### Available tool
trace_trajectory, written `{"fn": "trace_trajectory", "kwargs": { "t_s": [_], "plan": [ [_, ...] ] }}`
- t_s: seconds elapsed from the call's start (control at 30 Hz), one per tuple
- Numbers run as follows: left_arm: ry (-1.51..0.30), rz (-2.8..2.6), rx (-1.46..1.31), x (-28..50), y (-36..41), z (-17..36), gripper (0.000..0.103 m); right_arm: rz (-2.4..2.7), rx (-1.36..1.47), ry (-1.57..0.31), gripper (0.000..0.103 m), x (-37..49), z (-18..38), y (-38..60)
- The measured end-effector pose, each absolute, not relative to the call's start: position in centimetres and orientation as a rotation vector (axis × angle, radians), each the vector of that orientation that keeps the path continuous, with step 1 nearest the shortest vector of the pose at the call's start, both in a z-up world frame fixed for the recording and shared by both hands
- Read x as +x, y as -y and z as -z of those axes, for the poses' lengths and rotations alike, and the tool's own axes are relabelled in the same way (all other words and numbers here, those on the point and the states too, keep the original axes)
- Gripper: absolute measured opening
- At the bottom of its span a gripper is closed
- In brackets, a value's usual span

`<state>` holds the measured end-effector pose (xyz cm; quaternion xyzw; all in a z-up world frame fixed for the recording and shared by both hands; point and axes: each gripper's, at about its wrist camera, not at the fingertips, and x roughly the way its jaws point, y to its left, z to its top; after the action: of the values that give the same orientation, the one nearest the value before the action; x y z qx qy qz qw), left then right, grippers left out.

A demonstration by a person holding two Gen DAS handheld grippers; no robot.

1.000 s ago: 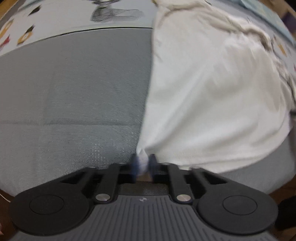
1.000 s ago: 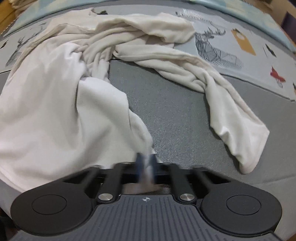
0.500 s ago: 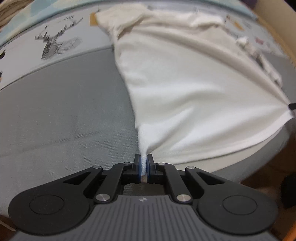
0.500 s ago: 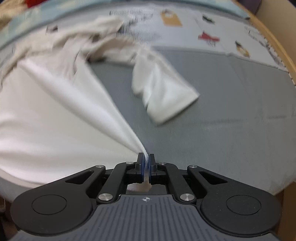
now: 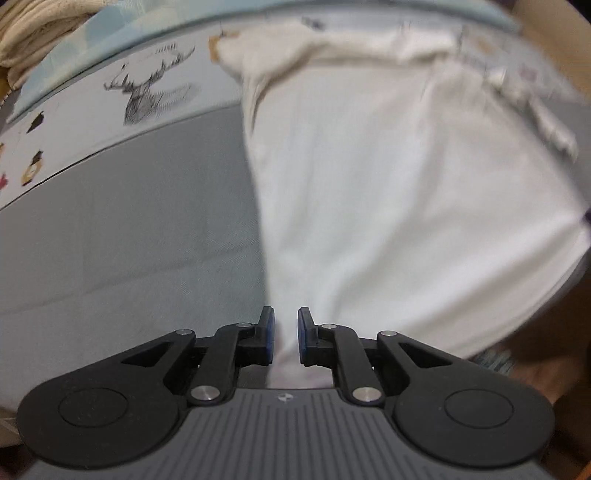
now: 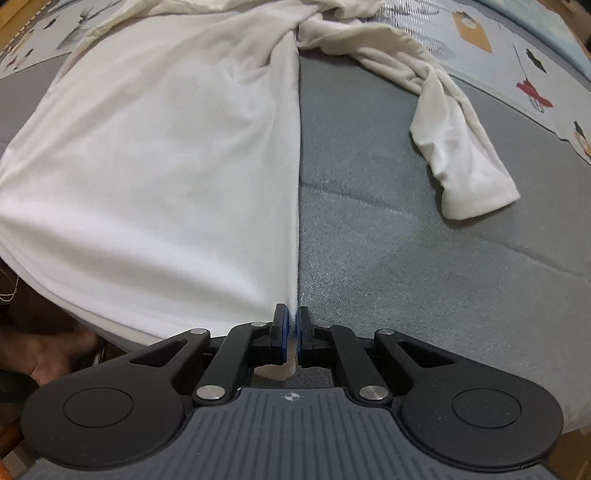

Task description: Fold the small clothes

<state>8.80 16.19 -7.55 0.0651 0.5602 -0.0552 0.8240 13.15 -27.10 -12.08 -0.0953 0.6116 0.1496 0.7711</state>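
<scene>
A white long-sleeved shirt lies spread on a grey cushion. My right gripper is shut on the shirt's lower right hem corner, and the side edge runs taut straight away from it. One sleeve lies crumpled to the right. In the left wrist view the shirt is blurred. My left gripper has its jaws slightly parted, with the lower left corner of the shirt still lying between the pads.
A patterned sheet with a deer print covers the back of the surface. Its printed figures show at the right. A bare foot stands on the floor below the cushion's front edge. Folded cream cloth sits at far left.
The shirt has been pulled flat and taut across the cushion. My left jaws, shut on the corner half a second ago, have parted. My right gripper still grips its corner.
</scene>
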Motion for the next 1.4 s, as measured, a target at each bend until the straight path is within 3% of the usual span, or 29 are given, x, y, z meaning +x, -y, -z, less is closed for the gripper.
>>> {"fn": "trace_trajectory", "kwargs": {
  "t_s": [0.13, 0.3, 0.47, 0.7, 0.8, 0.97, 1.07, 1.13, 1.27, 1.4],
  "plan": [
    [-1.219, 0.161, 0.085, 9.4, -15.1, 8.3, 0.015, -0.366, -0.13, -1.267, 0.007, 12.7, 10.8, 27.6],
    [-1.438, 0.143, 0.211, 10.5, -14.5, 13.4, 0.018, -0.364, -0.167, -1.304, 0.007, 13.0, 12.5, 27.0],
    [-1.339, 0.146, 0.173, 11.2, -13.9, 10.6, 0.021, -0.327, -0.205, -1.313, 0.007, 13.9, 12.0, 27.2],
    [-1.019, 0.116, 0.135, 13.7, -11.5, 0.5, 0.022, -0.138, 0.261, -0.931, 0.006, 18.7, 2.5, 33.8],
    [-0.901, 0.107, 0.109, 15.3, -10.6, -3.5, 0.032, -0.093, 0.43, -0.842, 0.005, 21.5, 1.1, 35.5],
    [-0.775, 0.051, 0.089, 16.5, -9.8, -3.7, 0.035, -0.054, 0.686, -0.878, 0.009, 27.1, 4.3, 36.3],
    [-0.892, 0.027, 0.073, 17.5, -9.3, -1.9, 0.035, -0.017, 0.74, -0.929, 0.02, 29.4, 7.6, 35.6],
    [-0.834, 0.043, 0.105, 17.7, -8.6, -2.3, 0.035, 0.008, 0.758, -0.964, 0.027, 30.8, 9.6, 35.0],
    [-0.87, 0.035, 0.27, 18.6, -8.0, -0.2, 0.035, 0.052, 0.802, -0.987, 0.034, 33.3, 12.3, 34.7],
    [-0.895, 0.004, 0.291, 18.9, -9.2, 0.8, 0.035, 0.083, 0.859, -1.007, 0.035, 35.3, 14.5, 35.4]
  ]
}}
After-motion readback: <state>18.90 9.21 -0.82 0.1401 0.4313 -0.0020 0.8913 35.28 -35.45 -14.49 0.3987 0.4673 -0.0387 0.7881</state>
